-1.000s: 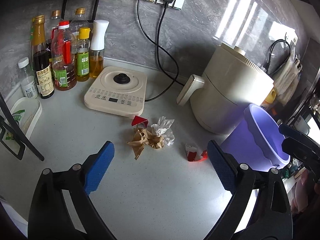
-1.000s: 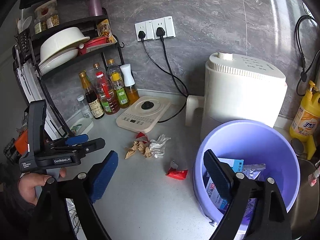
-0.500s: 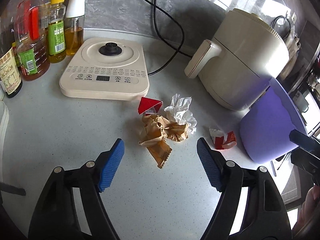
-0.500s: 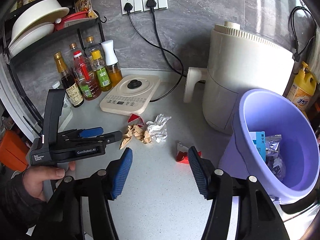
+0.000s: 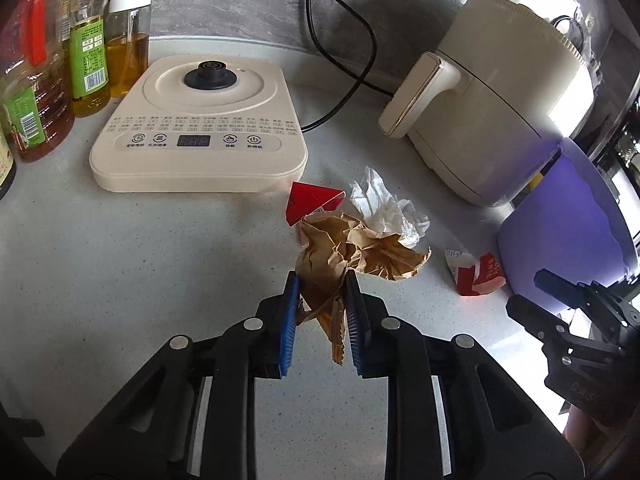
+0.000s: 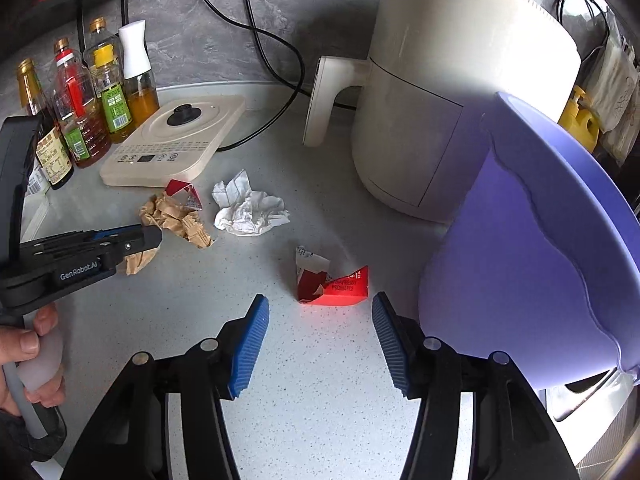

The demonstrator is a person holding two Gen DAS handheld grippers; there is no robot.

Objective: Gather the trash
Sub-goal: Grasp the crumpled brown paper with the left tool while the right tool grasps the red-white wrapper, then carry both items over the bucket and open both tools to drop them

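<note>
Crumpled brown paper (image 5: 352,252) lies on the grey counter, and my left gripper (image 5: 322,286) is closing with its blue pads pinching the near end. From the right wrist view the left gripper (image 6: 154,240) shows sideways with brown paper (image 6: 176,216) at its tip. A white tissue (image 5: 384,208) and a red triangular wrapper (image 5: 310,200) sit just behind the paper. My right gripper (image 6: 319,300) is open and its jaws are narrowing. A torn red-and-white wrapper (image 6: 334,284) lies untouched just ahead of its tips. The purple bucket (image 6: 540,260) stands right of it.
A cream cooker base (image 5: 200,128) stands at the back left with oil and sauce bottles (image 5: 88,40) beside it. A cream air fryer (image 5: 500,100) and black cords (image 5: 352,60) are at the back. A person's hand (image 6: 32,360) holds the left gripper's handle.
My left gripper came down and forward onto the brown paper and its jaws closed from wide to narrow. My right gripper dropped toward the red-and-white wrapper and narrowed; the bucket slid to the right.
</note>
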